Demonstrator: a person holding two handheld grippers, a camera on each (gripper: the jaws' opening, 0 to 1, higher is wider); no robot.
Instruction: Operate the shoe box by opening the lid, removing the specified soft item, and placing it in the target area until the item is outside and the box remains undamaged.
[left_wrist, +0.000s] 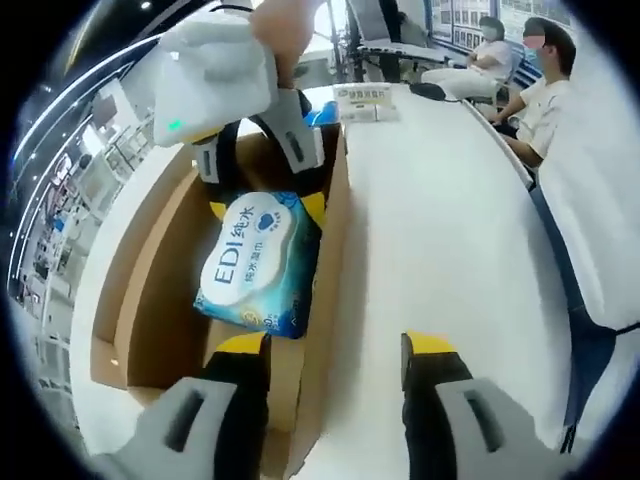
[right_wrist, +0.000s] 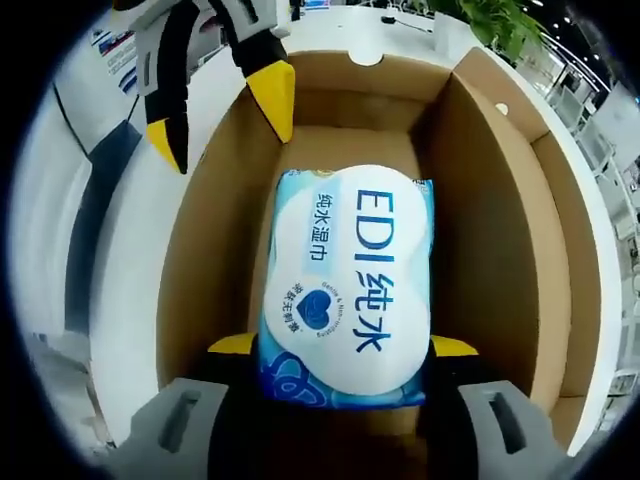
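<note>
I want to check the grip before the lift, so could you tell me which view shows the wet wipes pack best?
The right gripper view: the wet wipes pack sits large and centred, label readable, clamped between the right gripper jaws inside the open shoe box. The left gripper view shows the pack smaller, tilted, held from the far side.

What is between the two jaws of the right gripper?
The wipes pack sits between them over the open shoe box, seen in the right gripper view.
</note>
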